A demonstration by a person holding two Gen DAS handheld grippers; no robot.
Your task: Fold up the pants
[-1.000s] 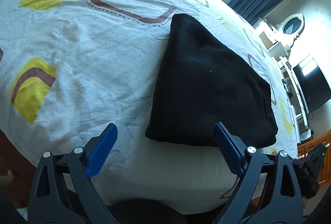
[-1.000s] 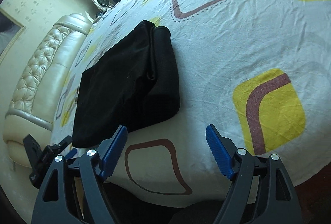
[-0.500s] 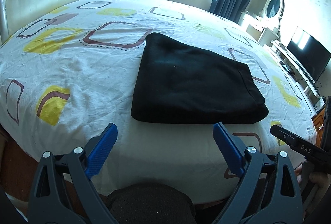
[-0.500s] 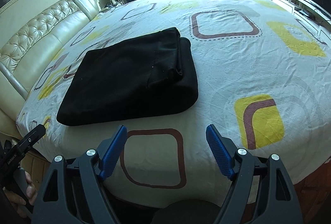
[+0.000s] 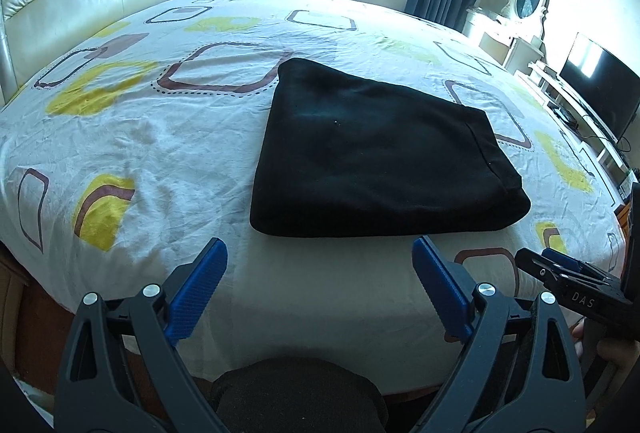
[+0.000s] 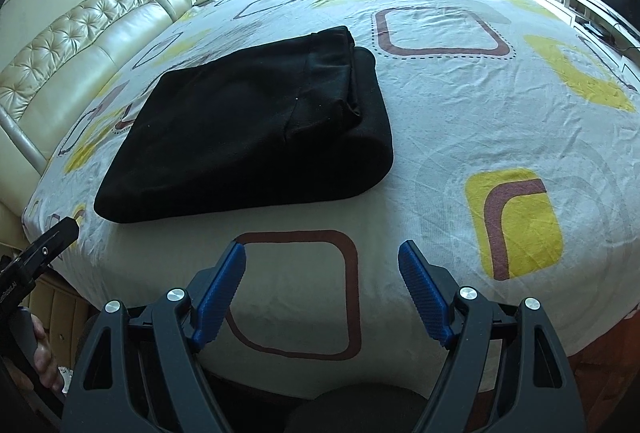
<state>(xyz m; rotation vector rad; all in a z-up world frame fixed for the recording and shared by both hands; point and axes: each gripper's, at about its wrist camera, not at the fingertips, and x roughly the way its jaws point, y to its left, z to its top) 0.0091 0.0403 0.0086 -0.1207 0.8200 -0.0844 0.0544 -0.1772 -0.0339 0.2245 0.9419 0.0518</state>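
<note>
On the big bed [image 5: 168, 153], a little way in from its near edge, lie the black pants [image 5: 372, 157]. They are folded into a flat, thick pad and rest on the white sheet with yellow and brown squares.

From the left wrist view, the left gripper [image 5: 320, 281] hangs just off the near edge of the bed. Its blue jaws stand wide apart with nothing between them. The pants lie straight ahead of these jaws, a little up the bed and not touching them. The pad's long side runs across, from left to right. Its right end looks thicker and rounder, with a seam running down near it.

From the right wrist view, the right gripper [image 6: 322, 281] also hangs near the bed edge. Its jaws are wide apart too and hold nothing. Here the pants [image 6: 256, 129] lie ahead and off to the left of the jaws. The thick rolled end is the part nearest this gripper.

So the left gripper faces the middle of the pad, and the right gripper would have to reach to its left to get it. The folding looks done or very nearly done.
</note>
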